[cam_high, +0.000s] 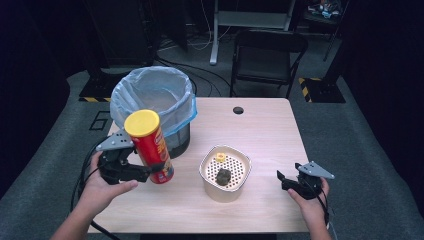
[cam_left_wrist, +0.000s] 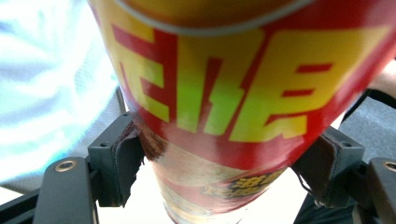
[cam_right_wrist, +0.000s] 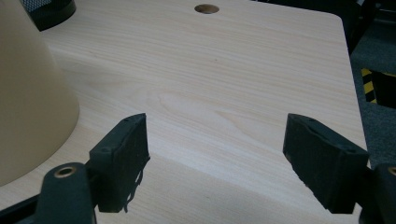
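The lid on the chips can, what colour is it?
Yellow. The lid tops the red chips can that the left gripper holds; the high view shows it best.

Light wooden table (cam_high: 265, 125) with 2 containers standing on it

The pale wood-grain top fills the middle of the high view, with 1 round cable hole (cam_high: 238, 110) near its far edge. A black bin (cam_high: 177, 140) lined with a pale blue bag stands at the upper left of the tabletop. A cream tub (cam_high: 225, 189) with a perforated insert sits at lower centre, well apart from the bin.
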